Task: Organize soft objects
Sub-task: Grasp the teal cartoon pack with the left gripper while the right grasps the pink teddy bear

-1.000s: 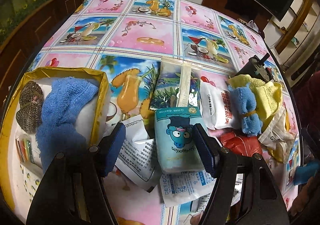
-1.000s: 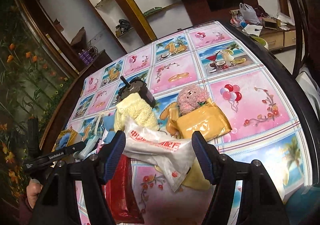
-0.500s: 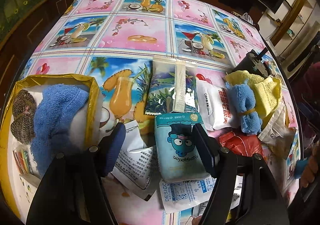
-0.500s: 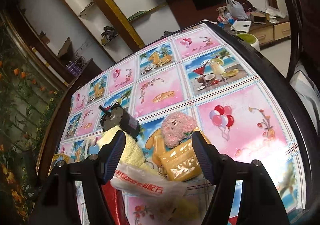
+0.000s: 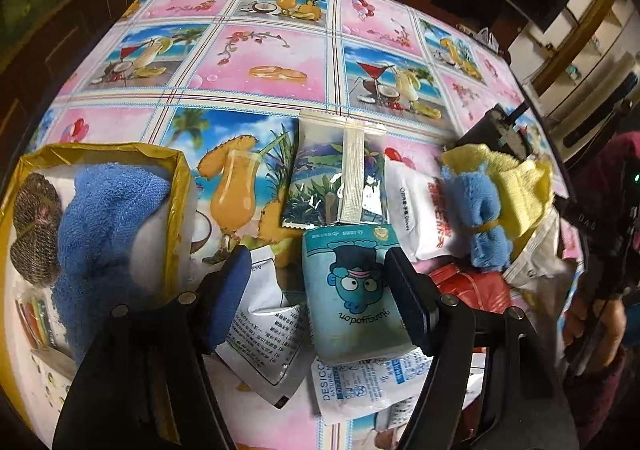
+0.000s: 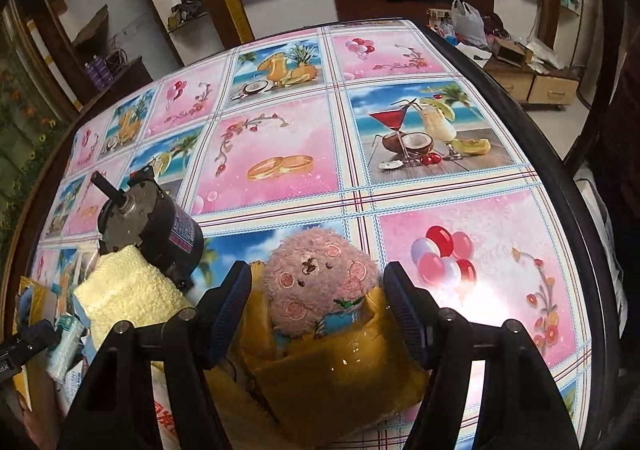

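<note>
My left gripper (image 5: 320, 290) is open over a teal tissue pack with a cartoon face (image 5: 352, 290), which lies between its fingers on other packets. A yellow-rimmed box (image 5: 176, 185) at the left holds a blue towel (image 5: 104, 217) and a brown scrubber (image 5: 34, 226). A small blue rolled towel (image 5: 484, 217) and a yellow towel (image 5: 520, 185) lie to the right. My right gripper (image 6: 316, 302) is open around a pink plush toy (image 6: 320, 286), which rests on a yellow packet (image 6: 340, 378). The yellow towel also shows in the right wrist view (image 6: 128, 294).
A clear landscape-print packet (image 5: 332, 177), white packets (image 5: 420, 209) and a desiccant bag (image 5: 360, 386) lie around the tissue pack. A dark motor (image 6: 152, 226) sits behind the yellow towel. A red packet (image 5: 468, 290) lies at the right. The patterned tablecloth (image 6: 280, 145) stretches beyond.
My right gripper has moved forward and down, so the pink plush now sits between its fingers. My left gripper has shifted slightly over the tissue pack.
</note>
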`<state>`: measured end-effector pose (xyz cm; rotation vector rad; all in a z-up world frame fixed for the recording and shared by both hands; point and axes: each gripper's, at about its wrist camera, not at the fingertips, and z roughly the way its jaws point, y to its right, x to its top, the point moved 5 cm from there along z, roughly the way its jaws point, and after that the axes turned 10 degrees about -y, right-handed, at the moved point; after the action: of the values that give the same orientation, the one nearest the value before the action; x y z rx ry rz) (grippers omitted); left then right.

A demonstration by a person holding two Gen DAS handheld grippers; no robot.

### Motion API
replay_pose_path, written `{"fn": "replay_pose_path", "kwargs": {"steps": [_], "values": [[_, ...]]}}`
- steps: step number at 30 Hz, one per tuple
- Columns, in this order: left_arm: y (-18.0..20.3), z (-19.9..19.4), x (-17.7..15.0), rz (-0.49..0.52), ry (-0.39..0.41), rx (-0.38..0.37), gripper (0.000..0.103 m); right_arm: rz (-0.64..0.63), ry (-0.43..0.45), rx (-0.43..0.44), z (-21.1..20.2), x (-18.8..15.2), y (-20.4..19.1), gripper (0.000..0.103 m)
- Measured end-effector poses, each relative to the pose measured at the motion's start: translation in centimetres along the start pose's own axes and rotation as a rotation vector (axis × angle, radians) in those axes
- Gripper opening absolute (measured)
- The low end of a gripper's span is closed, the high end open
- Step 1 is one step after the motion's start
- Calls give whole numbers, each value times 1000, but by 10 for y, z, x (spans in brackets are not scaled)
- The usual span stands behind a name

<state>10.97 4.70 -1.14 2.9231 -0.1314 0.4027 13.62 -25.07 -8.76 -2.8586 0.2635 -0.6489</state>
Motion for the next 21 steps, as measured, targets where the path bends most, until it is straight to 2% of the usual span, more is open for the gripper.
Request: {"fn": "replay_pose_path", "kwargs": {"steps": [1,4,6,7,9,11,13,15,18,21], "values": [[5,1,-1,22,9,32,70,-5,-4,-5,2,-1,-1,68],[13,1,-2,65,46,94,70,-21,5,-19,3,-4,-1,49],[20,2,-4,112,64,133,68,-13,9,2,0,-5,0,45],[24,2,-5,139,73,145,55,-13,11,8,-2,-6,0,44],[33,3,-8,183,61,127,37,-12,28,7,-6,-5,0,43],[37,3,-8,193,54,137,32,1,47,18,-11,-4,2,43],[37,3,-9,191,38,107,21,19,67,37,-17,-2,5,43],[35,-2,-8,167,39,54,16,26,84,49,-22,-1,7,43],[31,-14,-9,143,53,-27,16,31,98,58,-27,-1,9,43],[30,-15,-7,130,27,-88,17,30,97,73,-26,-2,9,43]]}}
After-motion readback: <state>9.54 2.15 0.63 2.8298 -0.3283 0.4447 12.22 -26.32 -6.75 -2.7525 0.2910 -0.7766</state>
